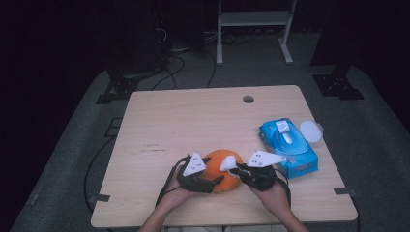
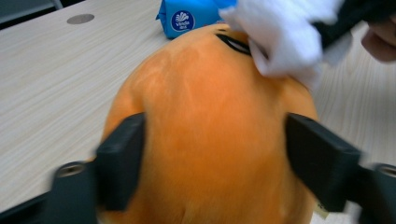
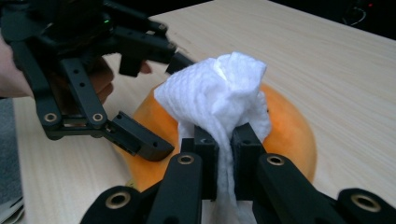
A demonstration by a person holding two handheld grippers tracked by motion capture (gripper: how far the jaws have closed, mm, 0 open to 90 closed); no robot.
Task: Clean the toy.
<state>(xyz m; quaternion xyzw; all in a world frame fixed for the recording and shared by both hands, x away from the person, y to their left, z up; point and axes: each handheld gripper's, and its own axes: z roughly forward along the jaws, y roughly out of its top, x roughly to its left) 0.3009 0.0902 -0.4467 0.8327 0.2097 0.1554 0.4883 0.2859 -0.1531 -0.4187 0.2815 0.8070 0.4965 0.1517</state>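
Looking down from the high view, a wooden table (image 1: 193, 121) carries an orange plush toy (image 1: 218, 159) near the person's edge. The left gripper (image 1: 217, 181) reaches in from the left, its jaws on either side of the toy, and the right gripper (image 1: 231, 166) comes from the right with a white tissue (image 1: 230, 161) bunched at its tip, resting on top of the toy. To the right of the toy lies a blue tissue pack (image 1: 289, 147), with a white lid (image 1: 310, 131) just behind it. A round hole (image 1: 248, 99) sits near the table's far edge.

In the left gripper view, the left gripper (image 2: 215, 156) straddles the plush toy (image 2: 205, 130) at a middling width, one black jaw on each flank; whether the pads actually press into the fabric cannot be told. The tissue (image 2: 285, 37) lies against the toy's upper right part, beside a dark stitched line. The blue pack (image 2: 187, 16) shows beyond it.

In the right gripper view, the right gripper (image 3: 225, 154) is clamped narrowly on the tissue (image 3: 219, 93), which puffs out above the jaws and touches the toy (image 3: 285, 126). The left gripper (image 3: 144, 140) stands at the left, one finger (image 3: 140, 140) alongside the toy.
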